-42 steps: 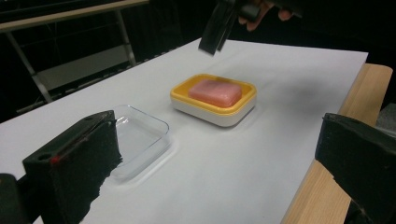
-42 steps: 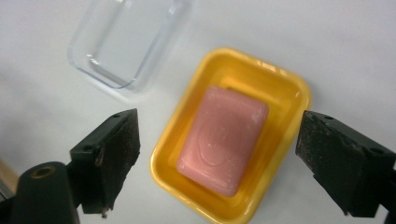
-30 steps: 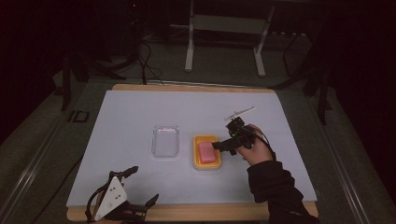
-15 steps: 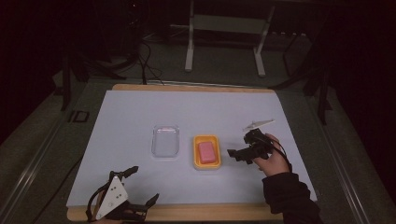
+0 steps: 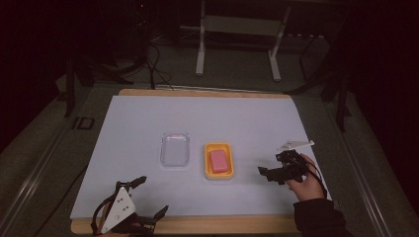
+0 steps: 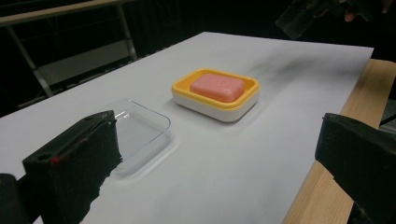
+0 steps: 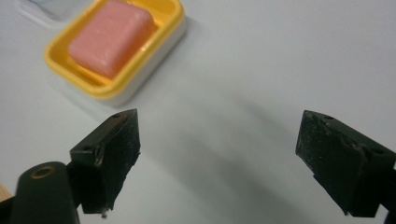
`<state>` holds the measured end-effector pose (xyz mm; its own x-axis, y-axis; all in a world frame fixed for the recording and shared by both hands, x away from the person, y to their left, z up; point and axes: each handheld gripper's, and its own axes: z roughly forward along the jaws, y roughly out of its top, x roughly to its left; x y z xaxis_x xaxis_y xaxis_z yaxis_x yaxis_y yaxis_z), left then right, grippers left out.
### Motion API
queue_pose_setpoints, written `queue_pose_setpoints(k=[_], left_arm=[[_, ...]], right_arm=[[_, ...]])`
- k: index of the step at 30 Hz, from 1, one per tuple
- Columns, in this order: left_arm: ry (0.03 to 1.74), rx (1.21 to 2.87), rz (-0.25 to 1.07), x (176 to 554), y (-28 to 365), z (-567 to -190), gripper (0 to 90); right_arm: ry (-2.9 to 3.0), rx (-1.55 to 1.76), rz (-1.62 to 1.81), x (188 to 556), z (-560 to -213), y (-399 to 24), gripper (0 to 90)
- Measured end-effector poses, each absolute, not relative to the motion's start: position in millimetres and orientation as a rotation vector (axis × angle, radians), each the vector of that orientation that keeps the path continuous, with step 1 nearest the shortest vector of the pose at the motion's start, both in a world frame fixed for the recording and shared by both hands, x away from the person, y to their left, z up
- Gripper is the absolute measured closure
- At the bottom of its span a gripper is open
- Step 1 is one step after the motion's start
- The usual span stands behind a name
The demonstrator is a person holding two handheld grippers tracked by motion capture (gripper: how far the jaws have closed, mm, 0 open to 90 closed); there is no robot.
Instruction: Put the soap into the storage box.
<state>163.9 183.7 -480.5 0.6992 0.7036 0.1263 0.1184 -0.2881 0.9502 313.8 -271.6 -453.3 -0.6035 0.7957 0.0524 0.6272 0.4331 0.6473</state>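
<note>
- Right gripper view: the right gripper (image 7: 219, 163) has its two black fingers (image 7: 109, 154) spread wide apart with nothing between them, hovering over bare white table (image 7: 261, 70).
- Just beyond the left-hand finger in that view sits the yellow soap dish (image 7: 140, 65), with the pink soap (image 7: 112, 37) lying flat inside it; the fingers are near the dish but not touching it.
- High view: the right gripper (image 5: 269, 173) is held in the person's right hand (image 5: 306, 180), to the right of the soap dish (image 5: 218, 147) and apart from it, with the fingers pointing toward the dish.
- Left gripper view: the left gripper (image 6: 215, 163) also has its fingers (image 6: 74, 168) wide apart and empty, low over the near edge of the table (image 6: 280, 93).
- Ahead of it lies a clear plastic lid (image 6: 135, 130), flat on the table, and beyond that the soap dish (image 6: 215, 102) holding the soap (image 6: 217, 87).
- High view: the left gripper (image 5: 148, 205) sits at the near left corner of the table (image 5: 133, 123), well apart from the lid (image 5: 175, 148).
- The lid and the soap dish lie side by side in the middle of the table, close but not touching.
</note>
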Motion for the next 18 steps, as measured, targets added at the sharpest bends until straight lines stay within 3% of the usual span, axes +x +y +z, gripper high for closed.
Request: queue_pose_setpoints(k=[18], left_arm=[[0.648, 1.804, 0.651, 164.4, 183.2, -480.8, 0.3]], right_arm=[[2.328, 1.218, 0.963, 287.3, -472.8, -305.7, 13.3]])
